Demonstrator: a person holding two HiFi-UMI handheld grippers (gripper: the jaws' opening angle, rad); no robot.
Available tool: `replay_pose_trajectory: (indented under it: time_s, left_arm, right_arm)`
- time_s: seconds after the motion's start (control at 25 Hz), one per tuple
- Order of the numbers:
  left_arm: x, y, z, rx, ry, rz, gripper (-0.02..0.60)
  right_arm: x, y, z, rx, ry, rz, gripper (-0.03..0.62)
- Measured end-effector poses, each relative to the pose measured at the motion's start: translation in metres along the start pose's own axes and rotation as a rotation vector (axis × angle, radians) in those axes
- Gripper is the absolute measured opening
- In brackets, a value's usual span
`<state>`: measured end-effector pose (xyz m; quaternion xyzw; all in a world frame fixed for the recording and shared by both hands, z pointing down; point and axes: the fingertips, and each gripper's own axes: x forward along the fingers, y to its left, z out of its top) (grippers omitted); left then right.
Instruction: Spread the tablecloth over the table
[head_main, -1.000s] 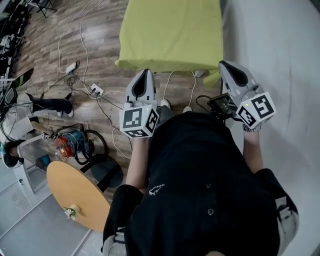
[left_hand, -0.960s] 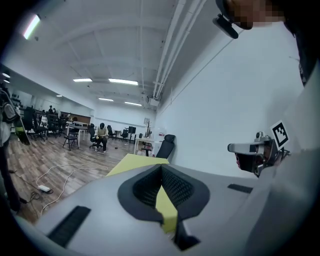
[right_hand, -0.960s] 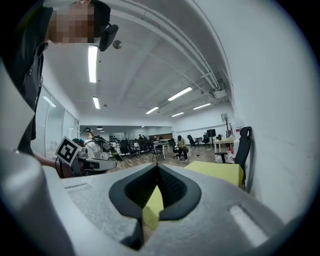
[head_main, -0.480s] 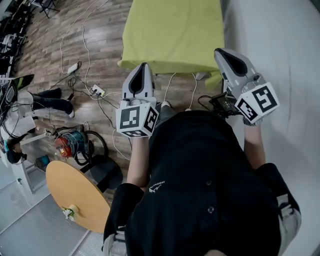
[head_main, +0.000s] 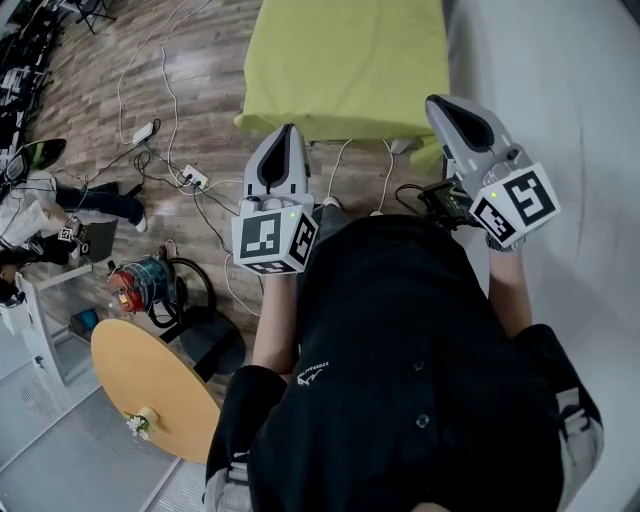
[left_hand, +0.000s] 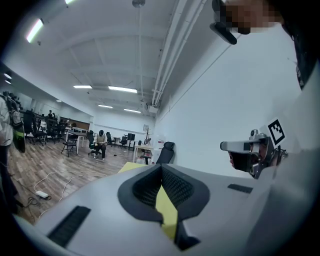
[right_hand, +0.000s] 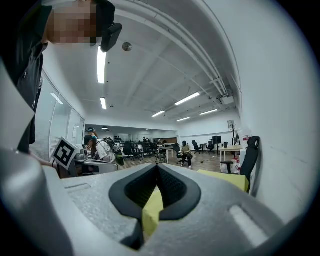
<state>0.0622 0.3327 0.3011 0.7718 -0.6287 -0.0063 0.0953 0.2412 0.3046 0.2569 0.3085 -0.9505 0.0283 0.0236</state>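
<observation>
1. The left gripper (head_main: 289, 133), left of centre, is clenched on the near edge of the tablecloth (head_main: 345, 60), with a yellow-green fold pinched between its jaws.
2. The tablecloth lies draped at top centre, hiding the table.
3. The right gripper (head_main: 441, 102), upper right, is likewise clamped on a fold of the cloth.
4. Best done, I judge, with both hands level and an even pull, so the near hem falls straight.
5. No container shows.

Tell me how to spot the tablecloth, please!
Look where the white wall meets the wooden floor, at the top of the head view. The tablecloth lies spread there, against the wall. It is the only bright yellow-green thing, and the left gripper and the right gripper each pinch its near edge in shut jaws.
</observation>
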Motion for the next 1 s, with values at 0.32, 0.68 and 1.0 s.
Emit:
replay_pose_trajectory:
  time_s: [0.32, 0.68, 1.0]
  left_arm:
    - [-0.001, -0.005, -0.007, 0.003, 0.009, -0.014, 0.006]
    - [-0.010, -0.004, -0.012, 0.001, 0.014, -0.023, 0.006]
    - [-0.019, 0.000, -0.016, 0.000, 0.013, -0.016, 0.006]
  right_arm:
    - [-0.003, 0.005, -0.004, -0.006, 0.006, 0.000, 0.006]
    - [-0.005, 0.016, -0.009, -0.014, 0.019, 0.000, 0.006]
    - [-0.006, 0.023, -0.014, -0.015, 0.023, 0.001, 0.006]
